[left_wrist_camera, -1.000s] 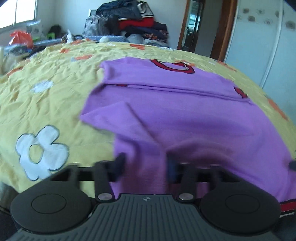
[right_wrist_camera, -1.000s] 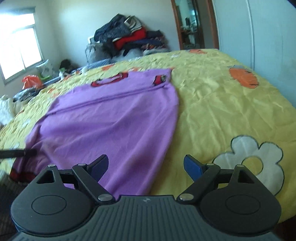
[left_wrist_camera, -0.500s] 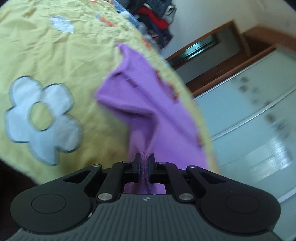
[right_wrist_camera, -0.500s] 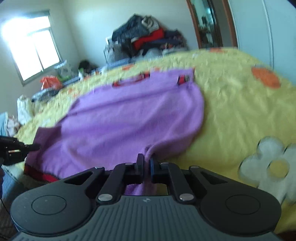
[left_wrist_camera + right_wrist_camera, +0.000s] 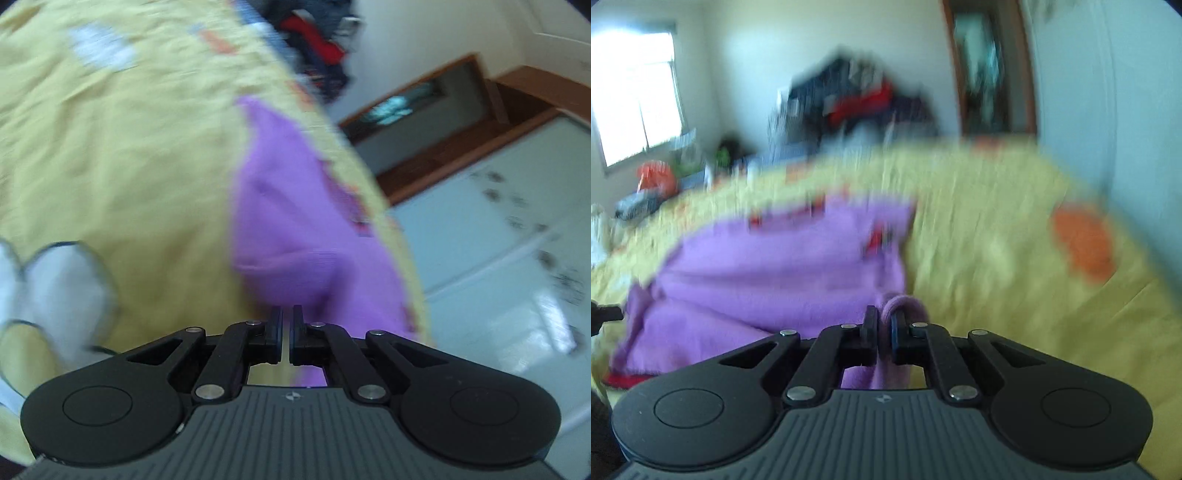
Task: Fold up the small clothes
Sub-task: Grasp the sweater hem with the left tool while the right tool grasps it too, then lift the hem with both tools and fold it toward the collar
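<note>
My left gripper (image 5: pixel 286 325) and right gripper (image 5: pixel 883 328) each pinch the near hem of the purple fleece garment (image 5: pixel 783 266), which lies on the yellow flower-patterned bedspread (image 5: pixel 990 258). Far off, piled dark clothes (image 5: pixel 860 103); left, a bright window (image 5: pixel 635 96); right, a pale wardrobe (image 5: pixel 491 236).

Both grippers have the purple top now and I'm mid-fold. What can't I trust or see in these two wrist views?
- Left wrist: whether the left gripper pinches the purple top; pale sheet shows in the slit between its shut fingertips.
- Right wrist: the right gripper is shut on a fold, but the hem below is cut off by its body.
- Both views: motion blur smears the top's red trim and the clothes pile.
- The yellow bedspread under the top is covered.
</note>
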The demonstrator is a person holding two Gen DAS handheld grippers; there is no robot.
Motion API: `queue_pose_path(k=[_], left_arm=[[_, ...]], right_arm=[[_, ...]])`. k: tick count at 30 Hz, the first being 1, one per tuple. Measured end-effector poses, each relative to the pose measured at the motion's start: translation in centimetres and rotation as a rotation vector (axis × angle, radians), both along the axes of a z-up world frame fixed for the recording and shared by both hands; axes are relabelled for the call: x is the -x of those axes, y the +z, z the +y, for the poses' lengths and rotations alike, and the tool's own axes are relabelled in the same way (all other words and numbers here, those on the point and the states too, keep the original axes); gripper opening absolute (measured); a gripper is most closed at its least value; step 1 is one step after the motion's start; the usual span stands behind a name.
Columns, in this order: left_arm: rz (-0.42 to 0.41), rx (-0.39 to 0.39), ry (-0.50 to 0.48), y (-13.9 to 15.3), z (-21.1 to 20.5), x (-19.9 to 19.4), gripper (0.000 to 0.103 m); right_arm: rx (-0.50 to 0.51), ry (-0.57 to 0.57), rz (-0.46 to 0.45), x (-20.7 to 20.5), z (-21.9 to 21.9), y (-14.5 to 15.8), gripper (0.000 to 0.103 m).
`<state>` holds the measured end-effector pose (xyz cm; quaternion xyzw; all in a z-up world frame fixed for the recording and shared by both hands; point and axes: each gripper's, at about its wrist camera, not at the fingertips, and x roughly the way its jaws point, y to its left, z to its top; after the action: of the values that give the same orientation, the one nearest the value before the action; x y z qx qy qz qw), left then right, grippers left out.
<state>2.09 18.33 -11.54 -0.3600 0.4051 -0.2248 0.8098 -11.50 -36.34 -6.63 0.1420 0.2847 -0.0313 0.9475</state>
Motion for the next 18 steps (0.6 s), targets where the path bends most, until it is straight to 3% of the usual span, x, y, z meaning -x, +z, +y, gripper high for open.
queue_pose_path(k=[2, 3, 4, 5, 6, 7, 12, 15, 18], left_arm=[[0.027, 0.076, -0.004, -0.7, 0.7, 0.6, 0.001], [0.012, 0.071, -0.017, -0.2, 0.7, 1.5, 0.002], [-0.005, 0.054, -0.048, 0.4, 0.6, 2.4, 0.014], [-0.014, 0.047, -0.078, 0.8, 0.3, 3.3, 0.032], [-0.019, 0.035, -0.099, 1.2, 0.0, 4.2, 0.042], [-0.025, 0.018, -0.118, 1.5, -0.4, 4.9, 0.054], [-0.057, -0.036, -0.193, 1.6, -3.1, 6.2, 0.061], [-0.011, 0.042, -0.178, 0.9, -3.3, 5.7, 0.064], [0.069, 0.181, -0.181, -0.9, -3.2, 5.8, 0.064]], right_arm=[[-0.002, 0.01, 0.04, -0.2, -0.1, -0.9, 0.02], [-0.013, 0.009, 0.046, 0.3, -0.2, -0.9, 0.039], [-0.029, 0.013, 0.034, 1.2, -0.2, -0.7, 0.058], [-0.039, 0.025, 0.013, 2.2, -0.2, -0.6, 0.066], [-0.046, 0.032, -0.003, 3.2, -0.2, -0.5, 0.073], [-0.054, 0.032, -0.012, 4.1, -0.3, -0.6, 0.073], [-0.084, 0.013, -0.037, 7.2, -0.8, -1.7, 0.073], [-0.134, 0.019, -0.061, 8.1, -1.1, -2.4, 0.073], [-0.188, 0.045, -0.081, 8.6, -1.2, -2.8, 0.073]])
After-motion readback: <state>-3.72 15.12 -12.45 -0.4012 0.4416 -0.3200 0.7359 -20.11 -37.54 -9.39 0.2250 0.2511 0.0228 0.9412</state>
